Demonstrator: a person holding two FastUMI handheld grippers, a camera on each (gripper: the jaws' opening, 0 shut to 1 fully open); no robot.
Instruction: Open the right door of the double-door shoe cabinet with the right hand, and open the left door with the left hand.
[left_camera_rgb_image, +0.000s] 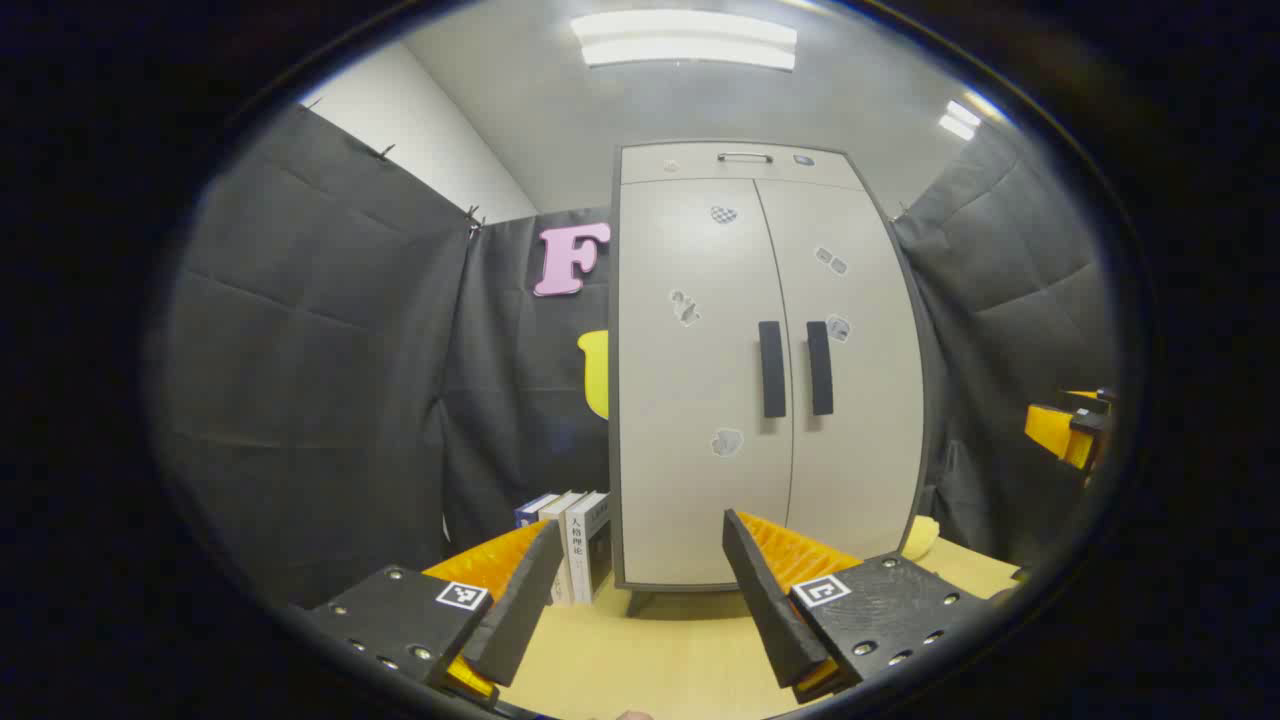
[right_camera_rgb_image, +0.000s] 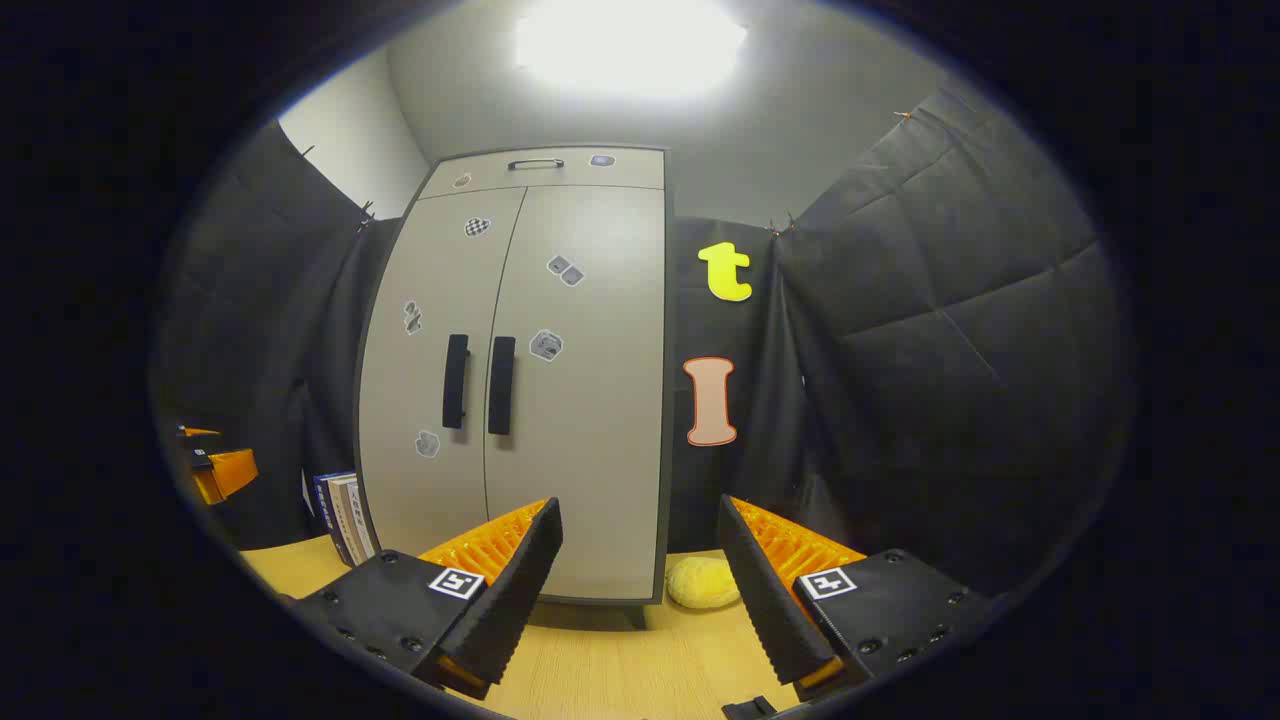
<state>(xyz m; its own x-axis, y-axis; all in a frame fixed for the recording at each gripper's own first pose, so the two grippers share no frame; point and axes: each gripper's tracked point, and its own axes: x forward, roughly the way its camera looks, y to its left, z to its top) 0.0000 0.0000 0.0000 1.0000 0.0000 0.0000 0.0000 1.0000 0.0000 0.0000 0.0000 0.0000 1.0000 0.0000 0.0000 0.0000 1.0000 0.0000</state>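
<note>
A pale grey double-door shoe cabinet (left_camera_rgb_image: 760, 370) stands on a wooden table, both doors closed. Two dark vertical handles sit side by side at mid height: the left door handle (left_camera_rgb_image: 771, 369) and the right door handle (left_camera_rgb_image: 820, 367). In the right gripper view the same cabinet (right_camera_rgb_image: 520, 380) shows its left handle (right_camera_rgb_image: 456, 380) and right handle (right_camera_rgb_image: 501, 385). My left gripper (left_camera_rgb_image: 640, 565) is open, low over the table and well short of the cabinet front. My right gripper (right_camera_rgb_image: 640, 555) is open too, aimed past the cabinet's right edge. The right gripper (left_camera_rgb_image: 1065, 430) also appears far right in the left gripper view.
Several books (left_camera_rgb_image: 575, 545) stand at the cabinet's left side. A yellow soft ball (right_camera_rgb_image: 702, 582) lies at its right foot. A small drawer with a metal pull (left_camera_rgb_image: 744, 157) tops the cabinet. The wooden table (left_camera_rgb_image: 650, 650) runs beneath both grippers, black cloth walls all round.
</note>
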